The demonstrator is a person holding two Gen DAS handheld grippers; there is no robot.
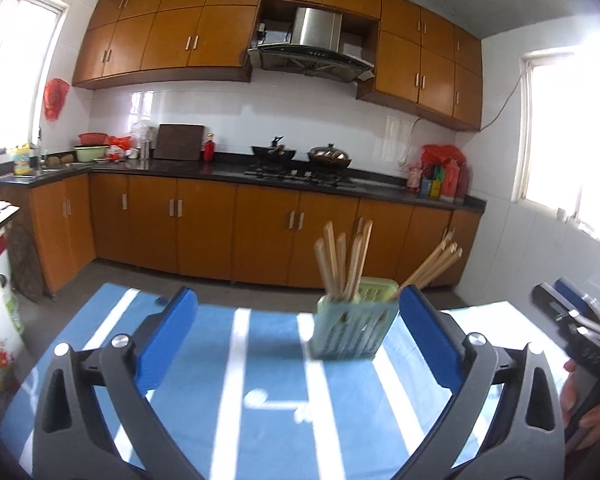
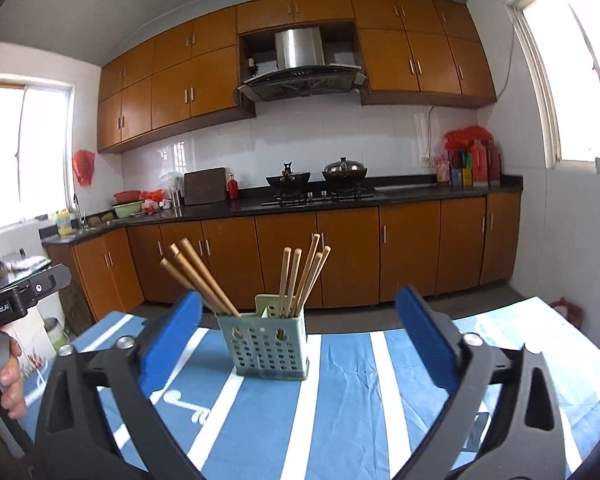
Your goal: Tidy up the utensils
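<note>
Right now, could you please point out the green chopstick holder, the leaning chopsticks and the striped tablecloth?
green chopstick holder (image 2: 266,346): right wrist view, perforated front wall.
leaning chopsticks (image 2: 198,278): right wrist view, mid-shaft.
striped tablecloth (image 2: 340,412): right wrist view, bare blue stripe.

Blue fingers (image 2: 172,340), black linkages, silver screws.

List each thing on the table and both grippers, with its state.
Left gripper: open, holding nothing.
Right gripper: open, holding nothing.
Green holder: upright on striped cloth.
Chopsticks: standing in holder, two bunches, one leaning outward.
</note>
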